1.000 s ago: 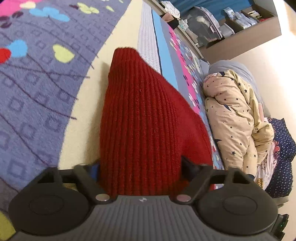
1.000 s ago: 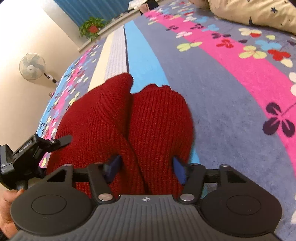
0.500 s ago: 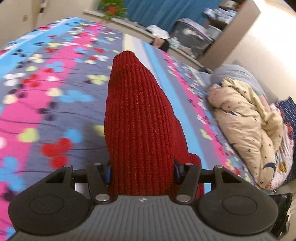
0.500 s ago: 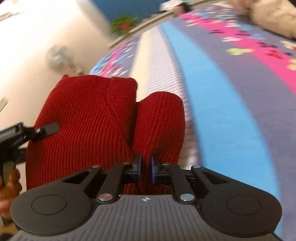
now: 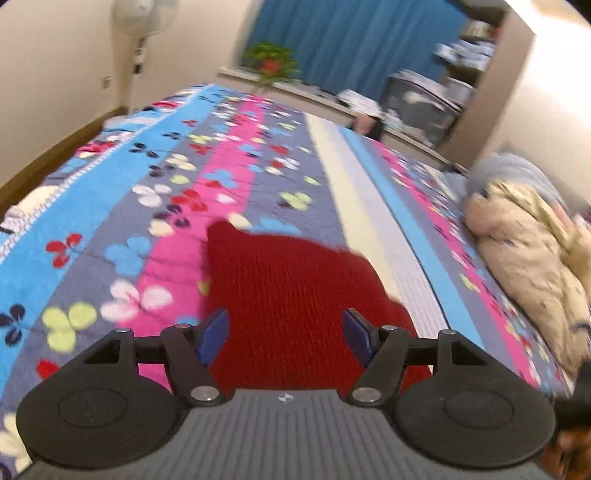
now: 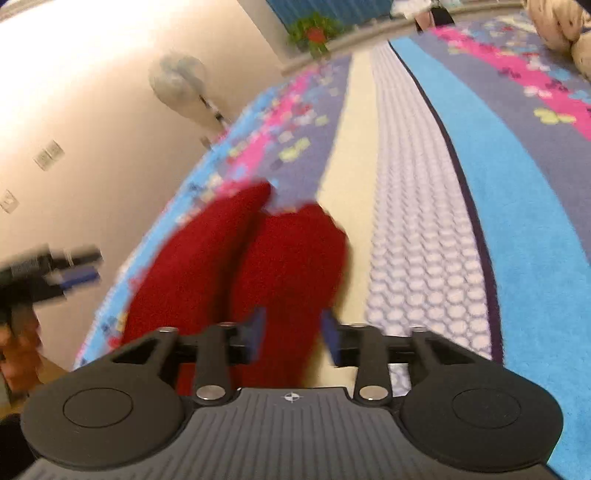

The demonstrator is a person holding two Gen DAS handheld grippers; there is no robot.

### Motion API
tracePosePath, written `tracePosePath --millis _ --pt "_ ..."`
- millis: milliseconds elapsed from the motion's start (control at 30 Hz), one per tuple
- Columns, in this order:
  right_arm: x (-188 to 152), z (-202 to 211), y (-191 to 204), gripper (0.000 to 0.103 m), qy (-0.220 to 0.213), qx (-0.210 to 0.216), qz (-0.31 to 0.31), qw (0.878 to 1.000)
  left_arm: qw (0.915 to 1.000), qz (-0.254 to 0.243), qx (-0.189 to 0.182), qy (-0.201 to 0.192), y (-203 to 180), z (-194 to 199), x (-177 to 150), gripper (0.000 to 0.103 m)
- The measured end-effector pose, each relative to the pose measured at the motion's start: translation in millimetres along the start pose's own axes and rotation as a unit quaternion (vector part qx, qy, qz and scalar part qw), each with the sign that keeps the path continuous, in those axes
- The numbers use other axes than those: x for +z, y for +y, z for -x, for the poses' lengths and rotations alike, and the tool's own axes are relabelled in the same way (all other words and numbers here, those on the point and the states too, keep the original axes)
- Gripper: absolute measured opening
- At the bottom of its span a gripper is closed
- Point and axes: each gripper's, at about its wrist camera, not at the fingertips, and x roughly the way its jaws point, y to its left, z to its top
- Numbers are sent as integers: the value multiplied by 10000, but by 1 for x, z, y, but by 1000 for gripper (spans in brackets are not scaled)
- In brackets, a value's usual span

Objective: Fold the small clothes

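The red knitted garment (image 5: 295, 288) lies on the bed (image 5: 362, 206), doubled into two lobes, so one fold seems done and tidying is left. The left gripper (image 5: 284, 336) and the right gripper (image 6: 291, 332) are both opening, pads clear of the knit between them.

A bed (image 5: 110, 221) covered by a striped, flower-print blanket (image 5: 236, 173) fills the room. Beyond its far end hangs a blue curtain (image 5: 351, 44), with a potted plant (image 5: 271, 64) on the ledge below. Left of the bed, a standing fan (image 5: 142, 16) meets a cream wall (image 5: 48, 74). Right of it lies a bundled beige quilt (image 5: 532, 251), with shelves (image 5: 469, 33) behind.
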Motion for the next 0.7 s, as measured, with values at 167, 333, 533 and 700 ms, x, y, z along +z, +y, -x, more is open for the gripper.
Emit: tracePosePath --millis 167,333,533,700 --pt "-19 -16 27 57 555 75 665 9962 9913 -512 545 1079 -11 -27 -63 71" --pt "-37 -27 32 57 918 -670 850 9899 9920 -446 829 839 -15 -14 -71 79" --pt "-41 28 47 61 80 -1175 584 9913 9916 -793 988 248 -31 37 -84 96" --pt "-63 53 74 70 -278 -1319 744 9881 9922 -738 1000 22 -33 61 -90 96"
